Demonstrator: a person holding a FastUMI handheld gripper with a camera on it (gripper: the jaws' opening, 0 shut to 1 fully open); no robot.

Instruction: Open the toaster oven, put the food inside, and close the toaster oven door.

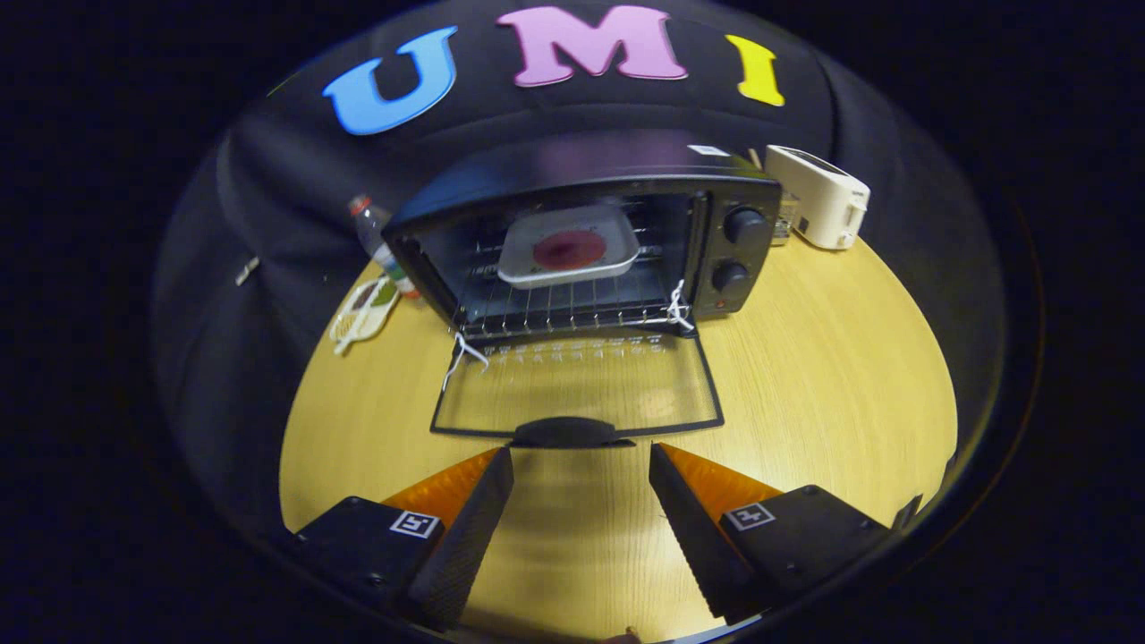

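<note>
Gripper view: the gripper (581,465) stands spread wide with nothing between its fingers, both of them poised over the bare wooden table (832,376) just short of the door handle (571,432). One toaster oven (581,241) sits on the table beyond the fingers, its glass door (577,385) dropped fully open and lying flat toward them. Inside, on the wire rack (555,309), rests one pale tray (570,245) carrying one round reddish piece of food (569,250); the loading step appears done and closing the door appears to be what remains. The door is judged stiff and hinged at its far edge, a glass pane in a thin dark frame, so moderately heavy for its size and liable to slam or crack if let go early. The sensible hold is the single raised handle at the near edge, centred between the fingers; the glass itself looks smooth and would likely slip. The oven is judged light enough to slide backward if the door is pushed hard. Count: two control knobs (744,225) on the oven's right panel, two white cord ties (677,304) at the rack's front corners, one white toaster (818,195) behind the oven, one bottle (376,237) and one flat packet (362,309) off to the other side.
</note>
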